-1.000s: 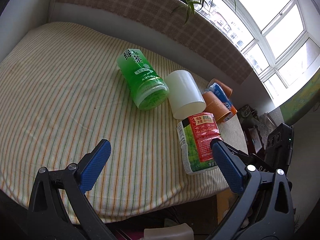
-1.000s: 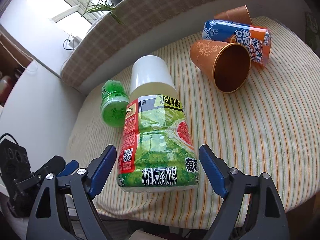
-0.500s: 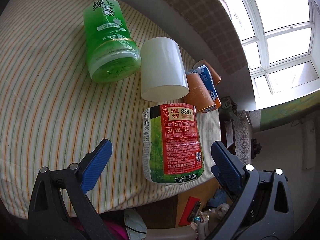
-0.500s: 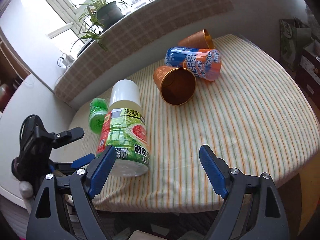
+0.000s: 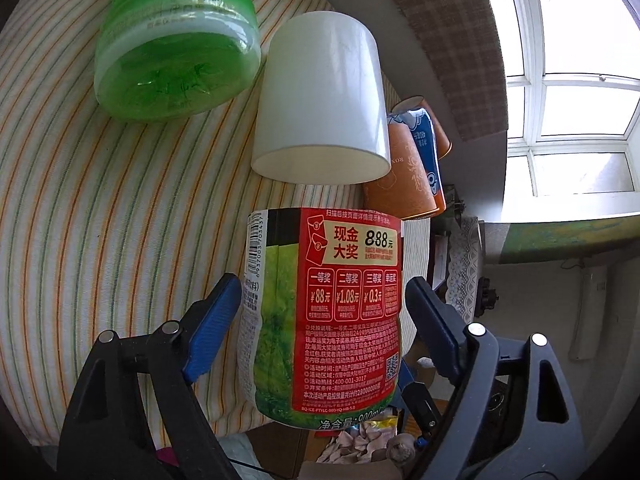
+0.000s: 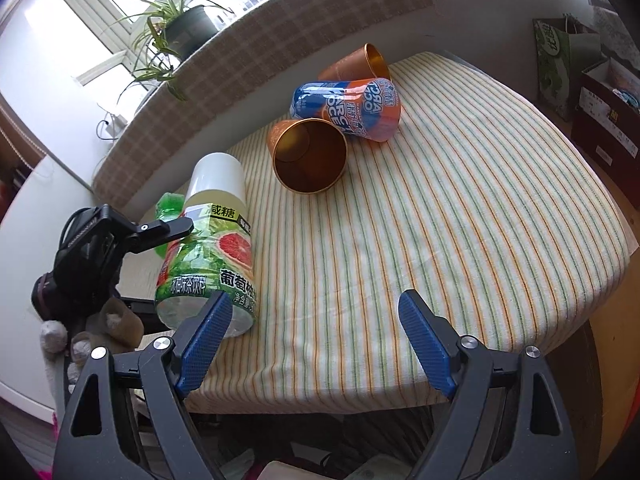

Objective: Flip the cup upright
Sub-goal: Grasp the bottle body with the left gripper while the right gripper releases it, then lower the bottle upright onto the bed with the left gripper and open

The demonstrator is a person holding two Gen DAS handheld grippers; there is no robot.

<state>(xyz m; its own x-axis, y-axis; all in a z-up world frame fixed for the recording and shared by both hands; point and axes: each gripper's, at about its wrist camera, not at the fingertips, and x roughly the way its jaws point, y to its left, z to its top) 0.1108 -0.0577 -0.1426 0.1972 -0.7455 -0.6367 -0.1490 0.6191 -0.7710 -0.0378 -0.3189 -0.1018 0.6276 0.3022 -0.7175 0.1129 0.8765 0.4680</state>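
Several cups lie on their sides on a striped tablecloth [image 6: 460, 216]. A grapefruit-tea cup [image 5: 328, 320] with a red and green label lies at the table's near edge; it also shows in the right wrist view [image 6: 208, 264]. My left gripper [image 5: 324, 320] straddles it, blue pads on both sides, touching or nearly so. A white cup [image 5: 320, 96], a green cup [image 5: 176, 44], an orange cup [image 6: 308, 156], a blue-orange cup [image 6: 348, 108] and a second orange cup [image 6: 356, 62] lie beyond. My right gripper [image 6: 316, 340] is open and empty above the table's front edge.
A checked-cloth windowsill [image 6: 280, 28] with a potted plant [image 6: 180, 28] runs behind the table. Boxes and a bag [image 6: 600, 92] stand on the floor to the right. Clutter lies on the floor below the table's edge.
My left gripper has moved forward over the grapefruit-tea cup and its jaws have narrowed around it. My right gripper has pulled back and to the right, away from that cup.
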